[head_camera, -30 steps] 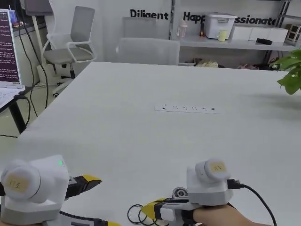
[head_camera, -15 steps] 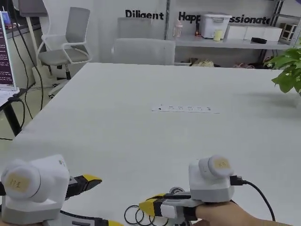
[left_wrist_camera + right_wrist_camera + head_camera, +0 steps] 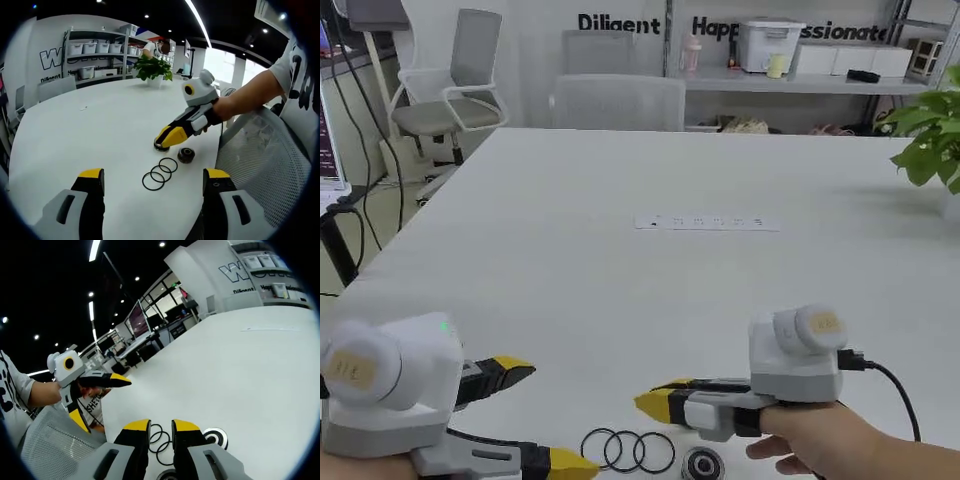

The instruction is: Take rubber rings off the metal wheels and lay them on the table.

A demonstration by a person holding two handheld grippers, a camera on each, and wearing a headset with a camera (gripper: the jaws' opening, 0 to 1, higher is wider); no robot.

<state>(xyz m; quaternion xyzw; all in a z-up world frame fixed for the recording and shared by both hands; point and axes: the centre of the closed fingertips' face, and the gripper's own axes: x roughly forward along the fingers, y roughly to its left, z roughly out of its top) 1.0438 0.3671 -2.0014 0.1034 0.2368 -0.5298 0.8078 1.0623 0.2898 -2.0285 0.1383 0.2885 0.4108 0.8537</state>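
Left claw (image 3: 545, 416): released, its yellow-tipped jaws spread wide and nothing between them. It sits low over the near left edge of the bench (image 3: 620, 280) and points toward the rings.
Right claw (image 3: 161, 425): jaws drawn almost together, with a narrow slit between the tips. I see nothing gripped in it. It is held in a hand (image 3: 820, 445) at the near right and points left.
Rings (image 3: 628, 450): three thin black ones lie flat on the bench in a short row, each overlapping the next. They are near the front edge, between the two claws and just below the right claw's tip in the head view.
Wheel (image 3: 702, 465): small, dark and round, flat on the bench just right of the rings.
Second wheel (image 3: 160, 146): lies at the right claw's tip and is partly hidden by it in the left gripper view. Whether it touches the claw cannot be told.
Socket strip (image 3: 707, 222): set flush in the bench top, well beyond the rings.
Plant (image 3: 925, 140): green leaves at the far right edge of the bench.
Chair (image 3: 455, 85): grey, off the bench's far left corner.
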